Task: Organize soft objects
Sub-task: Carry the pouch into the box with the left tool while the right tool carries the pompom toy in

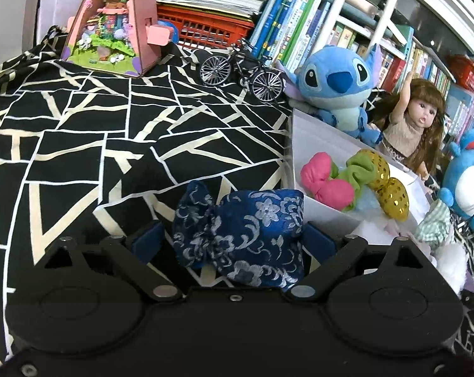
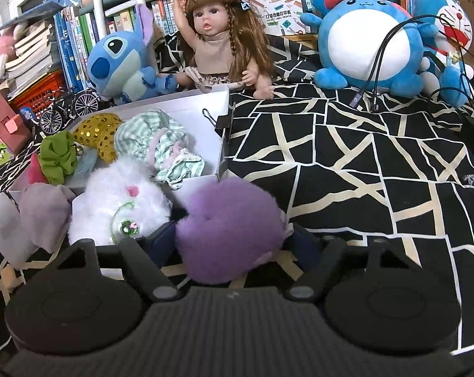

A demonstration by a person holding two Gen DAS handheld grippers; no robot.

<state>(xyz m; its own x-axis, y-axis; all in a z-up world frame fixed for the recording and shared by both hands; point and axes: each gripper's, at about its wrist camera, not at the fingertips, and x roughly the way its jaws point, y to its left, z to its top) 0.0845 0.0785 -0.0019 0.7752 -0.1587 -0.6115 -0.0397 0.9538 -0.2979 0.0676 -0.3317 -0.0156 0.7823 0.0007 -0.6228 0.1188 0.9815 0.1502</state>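
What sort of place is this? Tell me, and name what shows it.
Probably a child's room or home study: packed bookshelves, plush toys such as the blue alien and a doll, all around a surface under a black patterned cloth.

Each view sits low behind its own gripper, looking forward and downward along the two fingers across a black patterned cloth (image 1: pixel 79 144), very close to whatever lies between the fingertips. The left wrist view has the white box (image 1: pixel 318 144) ahead and right of its fingers; the right wrist view has it ahead and left. Both share this box, the blue plush (image 1: pixel 337 84) and the doll (image 2: pixel 215 40) beyond.
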